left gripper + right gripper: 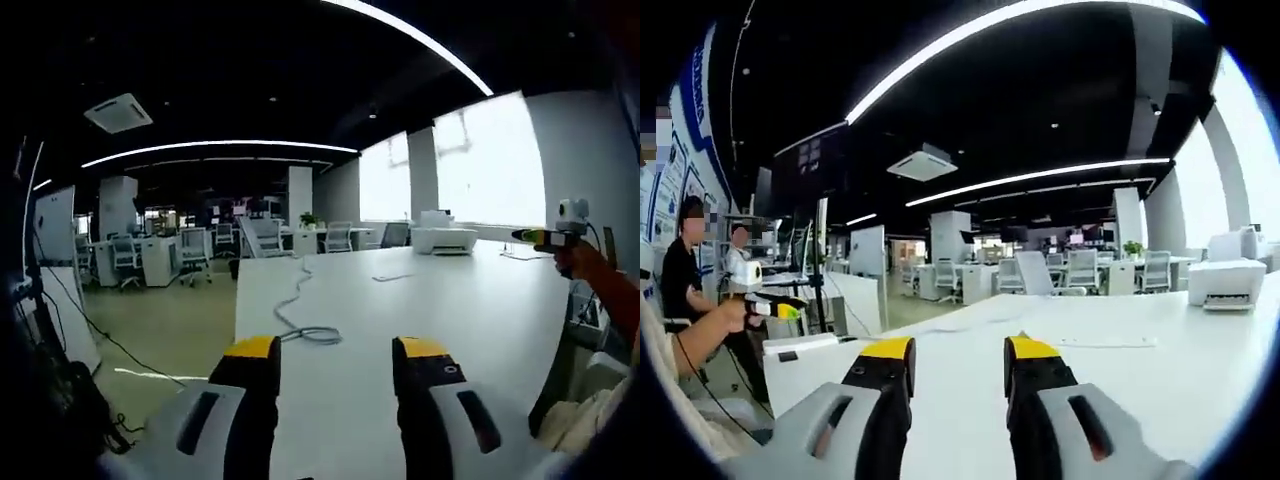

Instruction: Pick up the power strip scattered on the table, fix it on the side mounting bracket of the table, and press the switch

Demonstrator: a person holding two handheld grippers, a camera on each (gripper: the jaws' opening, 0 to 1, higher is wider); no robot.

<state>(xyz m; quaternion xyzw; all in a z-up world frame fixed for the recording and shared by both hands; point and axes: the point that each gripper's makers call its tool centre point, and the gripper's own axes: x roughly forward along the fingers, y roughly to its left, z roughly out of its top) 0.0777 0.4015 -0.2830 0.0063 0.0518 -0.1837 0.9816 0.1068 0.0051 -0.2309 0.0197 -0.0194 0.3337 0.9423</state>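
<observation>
Yellow-tipped and spread apart with nothing between the jaws, my left claw (335, 350) hangs just above the near part of the white tabletop (480, 310). My right claw (958, 352) is likewise parted and empty over the same surface. Beyond the left claw a grey cable (296, 310) snakes away from a loop near the jaws toward the far end; I cannot make out the power strip itself, though it may lie at the cable's far end. A white printer (443, 237) sits at the far side. I judge the pickup has not begun. Next I must find the strip along that cable and bring one claw down over its body.
</observation>
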